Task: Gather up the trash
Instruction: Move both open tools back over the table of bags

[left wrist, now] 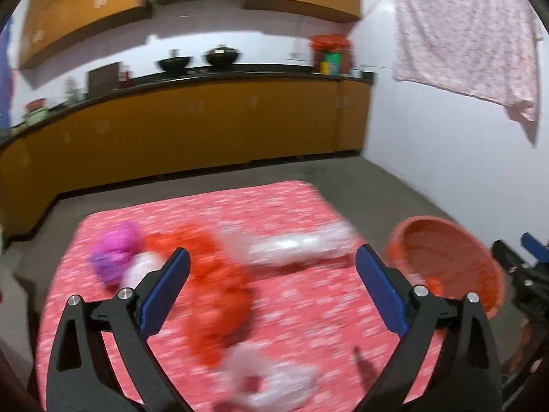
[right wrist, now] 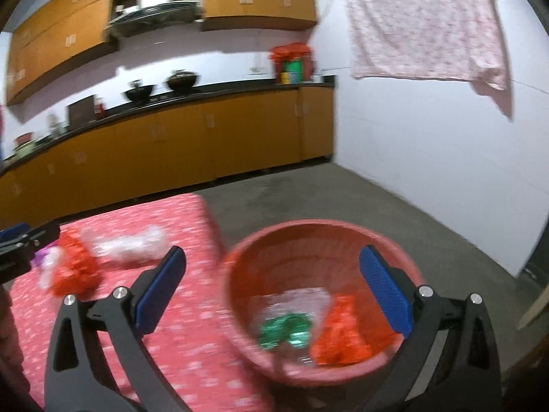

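Trash lies on a red patterned mat [left wrist: 291, 312]: an orange-red plastic bag [left wrist: 212, 295], a purple bag [left wrist: 115, 254], a clear plastic bottle [left wrist: 302, 247] and a clear wrapper [left wrist: 274, 384] near me. My left gripper [left wrist: 272, 257] is open and empty above the orange bag. An orange basket [right wrist: 319, 295] stands at the mat's right edge. It holds an orange bag [right wrist: 343, 333], a green wrapper [right wrist: 284, 333] and clear plastic. My right gripper [right wrist: 271, 257] is open and empty over the basket. The basket also shows in the left wrist view [left wrist: 449, 261].
The mat lies on a grey concrete floor [right wrist: 343, 199]. Yellow kitchen cabinets [left wrist: 192, 127] run along the back wall. A white wall [right wrist: 446, 171] is at the right with a pink cloth [left wrist: 470, 34] hanging on it. Both views are motion-blurred.
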{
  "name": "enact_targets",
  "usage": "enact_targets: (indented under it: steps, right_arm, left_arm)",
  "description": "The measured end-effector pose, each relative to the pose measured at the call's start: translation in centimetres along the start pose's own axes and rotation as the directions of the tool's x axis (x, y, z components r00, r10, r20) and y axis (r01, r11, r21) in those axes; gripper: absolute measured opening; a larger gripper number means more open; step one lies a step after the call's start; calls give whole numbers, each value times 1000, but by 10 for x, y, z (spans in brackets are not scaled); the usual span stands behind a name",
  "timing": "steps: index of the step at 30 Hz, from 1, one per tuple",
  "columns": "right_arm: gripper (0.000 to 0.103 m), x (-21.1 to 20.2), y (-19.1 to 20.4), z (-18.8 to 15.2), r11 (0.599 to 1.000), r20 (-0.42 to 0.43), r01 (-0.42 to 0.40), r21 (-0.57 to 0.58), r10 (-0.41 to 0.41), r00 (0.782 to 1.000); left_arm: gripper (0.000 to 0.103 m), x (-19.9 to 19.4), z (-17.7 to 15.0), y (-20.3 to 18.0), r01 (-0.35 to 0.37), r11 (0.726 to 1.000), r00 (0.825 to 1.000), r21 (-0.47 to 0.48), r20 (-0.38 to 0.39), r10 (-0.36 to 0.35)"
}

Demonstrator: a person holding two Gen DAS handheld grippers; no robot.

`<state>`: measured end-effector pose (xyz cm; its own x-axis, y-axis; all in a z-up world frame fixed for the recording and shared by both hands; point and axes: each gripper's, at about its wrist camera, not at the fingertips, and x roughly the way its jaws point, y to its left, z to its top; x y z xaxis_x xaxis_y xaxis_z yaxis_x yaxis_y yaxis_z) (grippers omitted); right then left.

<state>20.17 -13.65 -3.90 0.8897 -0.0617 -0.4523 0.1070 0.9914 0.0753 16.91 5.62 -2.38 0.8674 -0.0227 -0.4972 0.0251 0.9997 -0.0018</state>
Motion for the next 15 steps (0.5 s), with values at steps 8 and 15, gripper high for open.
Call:
enact_targets:
  steps: [8, 15]
  right_arm:
    - [99, 1, 91, -18, 972, -88, -225, -71, 219, 972]
    - [99, 6, 160, -42, 912, -204, -383, -147, 351, 914]
  left_arm:
    - [97, -15, -41, 91, -216, 972, 975, -88, -70, 210]
    - [97, -28, -59, 143, -302, 942, 951, -149, -112, 288]
